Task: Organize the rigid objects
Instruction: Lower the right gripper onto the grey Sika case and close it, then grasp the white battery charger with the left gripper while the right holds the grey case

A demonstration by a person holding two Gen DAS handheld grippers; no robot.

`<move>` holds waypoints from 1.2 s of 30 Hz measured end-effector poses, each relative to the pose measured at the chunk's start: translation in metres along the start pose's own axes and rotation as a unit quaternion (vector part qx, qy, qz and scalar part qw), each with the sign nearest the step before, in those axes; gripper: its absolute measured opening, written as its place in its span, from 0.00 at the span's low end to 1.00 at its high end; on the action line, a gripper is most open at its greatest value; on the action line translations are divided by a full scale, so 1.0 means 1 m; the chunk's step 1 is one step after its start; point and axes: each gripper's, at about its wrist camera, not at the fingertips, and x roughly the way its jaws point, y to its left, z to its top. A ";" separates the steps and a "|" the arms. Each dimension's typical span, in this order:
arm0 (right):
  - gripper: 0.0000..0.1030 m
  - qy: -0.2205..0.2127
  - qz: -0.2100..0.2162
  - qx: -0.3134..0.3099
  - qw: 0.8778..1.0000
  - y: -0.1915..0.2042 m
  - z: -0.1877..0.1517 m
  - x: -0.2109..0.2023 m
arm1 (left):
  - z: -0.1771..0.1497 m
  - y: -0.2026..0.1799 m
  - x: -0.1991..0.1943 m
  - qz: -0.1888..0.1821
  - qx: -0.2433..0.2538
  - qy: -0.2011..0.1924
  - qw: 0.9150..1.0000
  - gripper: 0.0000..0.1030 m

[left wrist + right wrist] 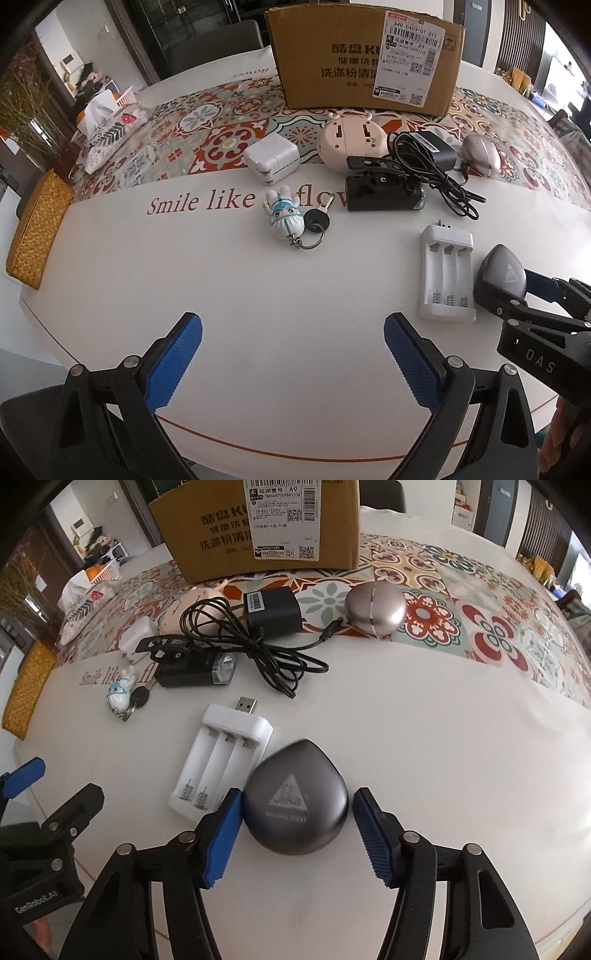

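Observation:
A dark grey teardrop-shaped case (295, 805) lies on the white table between the blue pads of my right gripper (297, 836). The left pad touches it; the right pad stands a little off it. The gripper is open. The case also shows in the left wrist view (500, 275), at the right gripper's tip. My left gripper (293, 360) is open and empty over bare table. A white battery charger (218, 764) lies just left of the case. A cardboard box (369, 55) stands at the back.
Between box and charger lie a keychain figure with a key (290, 218), a white adapter (271, 158), a pink device (349, 142), a black bike light (382, 192), a black charger with cable (432, 151) and a silver egg-shaped case (375, 609). A tissue pouch (110, 129) and a woven box (37, 229) sit at the left.

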 end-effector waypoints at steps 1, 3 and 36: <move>0.55 -0.001 -0.001 -0.001 1.000 0.000 0.001 0.000 | 0.001 0.000 0.001 -0.002 0.000 0.001 1.000 0.98; 0.55 -0.003 -0.002 -0.002 1.000 -0.001 0.002 0.000 | 0.002 -0.002 0.002 -0.003 0.001 0.001 1.000 0.98; 0.55 -0.015 -0.023 0.068 0.997 -0.055 -0.027 -0.031 | 0.012 -0.098 0.032 -0.126 0.082 -0.027 0.988 0.57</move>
